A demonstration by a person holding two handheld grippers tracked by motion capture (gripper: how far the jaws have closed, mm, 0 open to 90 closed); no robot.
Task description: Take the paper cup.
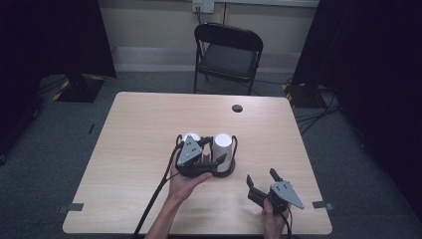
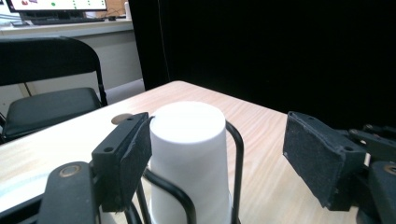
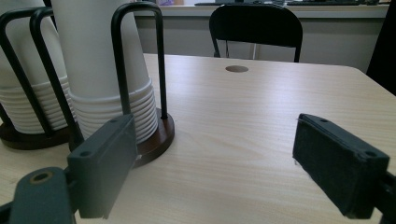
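Two stacks of upturned white paper cups stand in black wire holders on dark round bases near the table's middle: a left stack (image 1: 191,136) and a right stack (image 1: 224,144). My left gripper (image 1: 213,151) sits just in front of them, jaws open. In the left gripper view its left pad (image 2: 125,156) lies against the side of a cup stack (image 2: 189,154), while the right pad (image 2: 322,158) stands well clear. My right gripper (image 1: 261,177) rests near the front right of the table, open with nothing between its pads. It looks toward the cup stack (image 3: 100,70) and its holder base (image 3: 156,135).
The light wooden table (image 1: 144,124) has a round cable hole (image 1: 237,108) at the back. A black folding chair (image 1: 229,52) stands behind it. Dark curtains hang at both sides. Cables trail from both grippers over the front edge.
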